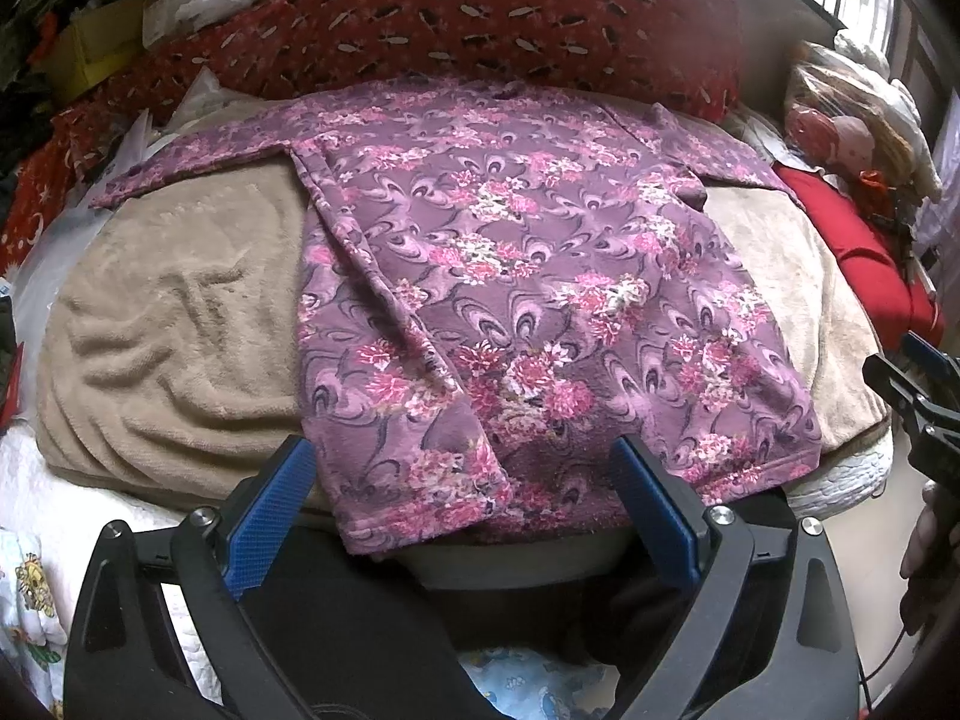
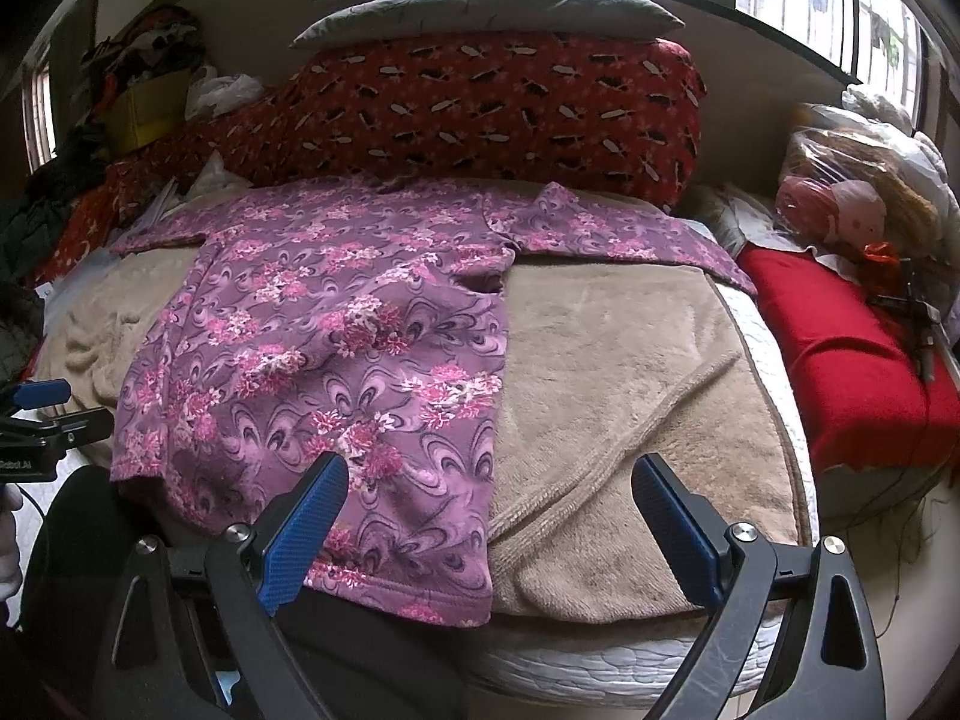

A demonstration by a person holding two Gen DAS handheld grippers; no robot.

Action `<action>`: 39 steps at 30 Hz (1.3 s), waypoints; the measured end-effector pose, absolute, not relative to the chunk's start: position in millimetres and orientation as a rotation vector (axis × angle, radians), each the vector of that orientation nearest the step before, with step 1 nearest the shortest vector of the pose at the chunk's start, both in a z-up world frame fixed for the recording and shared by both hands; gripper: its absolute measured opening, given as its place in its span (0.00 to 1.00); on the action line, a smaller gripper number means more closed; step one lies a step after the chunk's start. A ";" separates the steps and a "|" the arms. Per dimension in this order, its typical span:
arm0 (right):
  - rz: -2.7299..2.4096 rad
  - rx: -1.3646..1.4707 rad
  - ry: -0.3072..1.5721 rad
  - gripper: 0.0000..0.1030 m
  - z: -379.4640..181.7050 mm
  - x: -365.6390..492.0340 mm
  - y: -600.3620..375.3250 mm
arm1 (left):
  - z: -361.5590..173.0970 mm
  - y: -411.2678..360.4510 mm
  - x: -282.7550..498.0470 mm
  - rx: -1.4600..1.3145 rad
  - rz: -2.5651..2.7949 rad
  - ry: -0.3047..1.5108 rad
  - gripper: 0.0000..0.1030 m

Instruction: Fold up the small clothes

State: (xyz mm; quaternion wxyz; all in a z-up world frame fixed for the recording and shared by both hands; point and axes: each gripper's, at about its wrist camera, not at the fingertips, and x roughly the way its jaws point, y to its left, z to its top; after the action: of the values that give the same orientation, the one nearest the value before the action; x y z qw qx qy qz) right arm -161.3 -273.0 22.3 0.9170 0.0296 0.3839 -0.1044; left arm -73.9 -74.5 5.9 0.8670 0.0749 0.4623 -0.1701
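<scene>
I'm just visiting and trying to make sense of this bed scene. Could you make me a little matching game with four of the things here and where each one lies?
Things:
1. floral purple top
2. beige blanket
3. dark red patterned pillow
4. bright red cloth

Places:
A. at the right side of the bed
B. spread flat on the blanket, sleeves out
C. against the wall beyond the top's collar
D. directly under the top

Pairs: 1-B, 2-D, 3-C, 4-A
</scene>
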 end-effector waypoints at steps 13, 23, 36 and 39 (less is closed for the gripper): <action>-0.191 0.094 0.833 0.94 8.8 -150.5 -281.3 | -0.5 -70.9 -53.8 0.124 -0.351 1.013 0.96; -0.213 0.263 0.977 0.92 -37.5 -136.4 -318.4 | -6.7 -12.6 5.3 -0.074 -0.201 1.148 0.96; -0.015 0.325 1.006 0.06 -47.3 -137.9 -301.2 | -58.3 -13.5 14.4 -0.249 -0.316 1.491 0.05; 0.040 0.413 0.917 0.04 -18.9 -154.1 -318.2 | -28.6 36.0 11.0 -0.321 -0.273 1.411 0.05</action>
State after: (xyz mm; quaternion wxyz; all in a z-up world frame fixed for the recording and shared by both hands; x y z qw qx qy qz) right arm -154.1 -318.2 -18.9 0.8759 0.1978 0.4396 0.0193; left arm 11.0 36.0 -28.6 0.7409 -0.1462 0.6436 -0.1244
